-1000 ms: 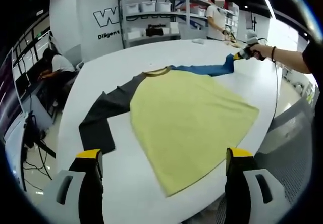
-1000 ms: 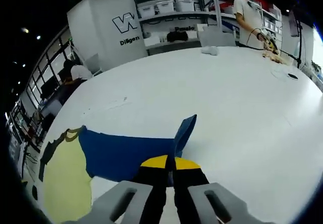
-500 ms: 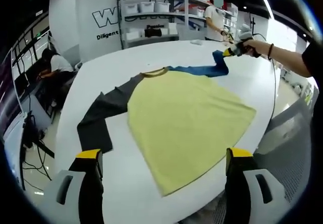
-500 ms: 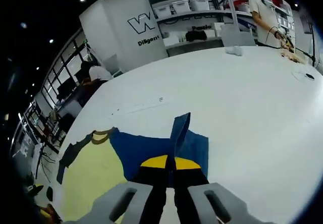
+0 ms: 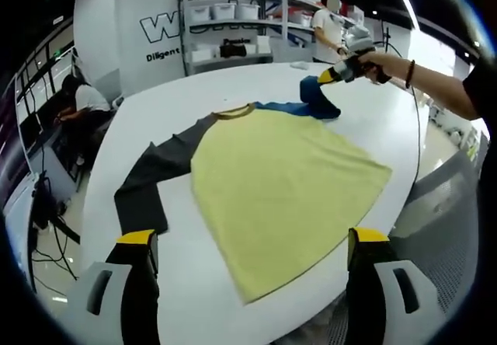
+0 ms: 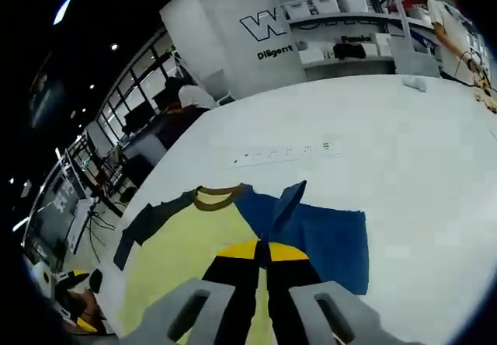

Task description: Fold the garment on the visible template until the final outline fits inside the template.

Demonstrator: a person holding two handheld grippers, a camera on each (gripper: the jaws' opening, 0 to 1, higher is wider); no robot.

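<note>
- Left gripper view shows the garment (image 5: 279, 182) lying flat on the white counter (image 5: 194, 298): a yellow body, a dark grey sleeve (image 5: 151, 178) stretched out to one side, a blue sleeve (image 5: 307, 104) on the other, and a brown collar (image 5: 233, 113).
- My left hand-held gripper (image 5: 252, 263) is wide open and holds nothing, its yellow-tipped jaws hanging above the near hem.
- My right hand-held gripper (image 6: 262, 256) is pinched tight on the cuff end of the blue sleeve, which is raised and doubled over toward the body.
- I judge the first sleeve fold is in hand; next I should carry the cuff across and lay it flat on the yellow panel, then let go.
- I cannot make out a template outline on the counter.
- The cloth looks like soft, limp knit; it drapes and creases where lifted, so it may slump if dropped early.
- The counter is smooth, matte and rounded at its edge.
</note>
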